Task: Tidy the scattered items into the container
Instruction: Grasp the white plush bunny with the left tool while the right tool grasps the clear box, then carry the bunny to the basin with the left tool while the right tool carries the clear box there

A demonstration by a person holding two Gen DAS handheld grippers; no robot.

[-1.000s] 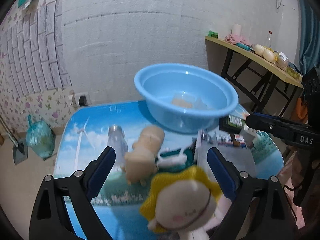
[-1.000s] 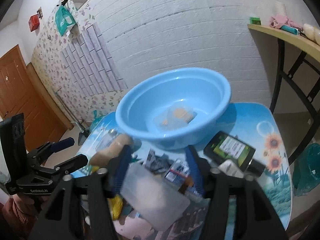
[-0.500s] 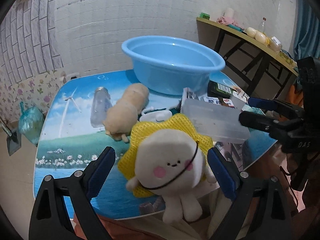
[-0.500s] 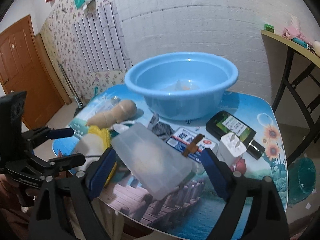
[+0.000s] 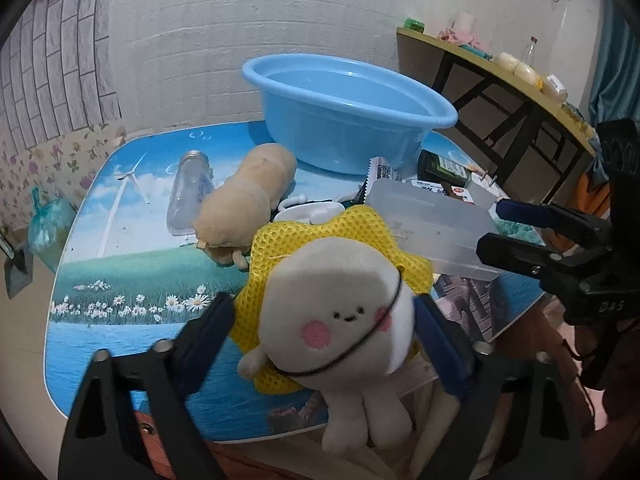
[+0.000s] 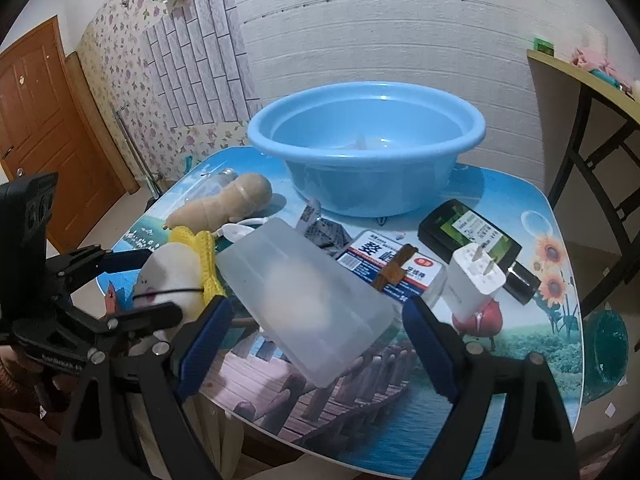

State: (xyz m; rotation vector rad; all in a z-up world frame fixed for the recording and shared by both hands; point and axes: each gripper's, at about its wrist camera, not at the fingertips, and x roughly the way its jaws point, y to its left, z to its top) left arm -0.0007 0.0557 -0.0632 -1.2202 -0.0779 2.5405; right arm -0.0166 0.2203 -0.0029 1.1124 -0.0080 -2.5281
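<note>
A blue basin [image 5: 348, 120] stands at the back of the small table and shows in the right wrist view [image 6: 368, 148] too. My left gripper [image 5: 320, 332] is open around a white plush doll [image 5: 340, 332] on yellow mesh [image 5: 340, 232] at the table's near edge. My right gripper [image 6: 316, 336] is open around a translucent plastic box [image 6: 308, 296]. A tan plush toy [image 5: 248, 200], a clear bottle [image 5: 188, 196], a black box [image 6: 468, 232], a white charger [image 6: 476, 280] and a medicine box [image 6: 392, 264] lie scattered.
The table [image 5: 120, 280] has a printed landscape top and ends close to me. A wooden side table [image 5: 500, 76] with bottles stands at the right. A green bag [image 5: 48, 228] sits on the floor at the left. A door [image 6: 36, 120] is far left.
Both grippers pulled back and down from near the basin to the table's near edge. The right gripper opened wide. The doll and plastic box now sit between the open fingers.
</note>
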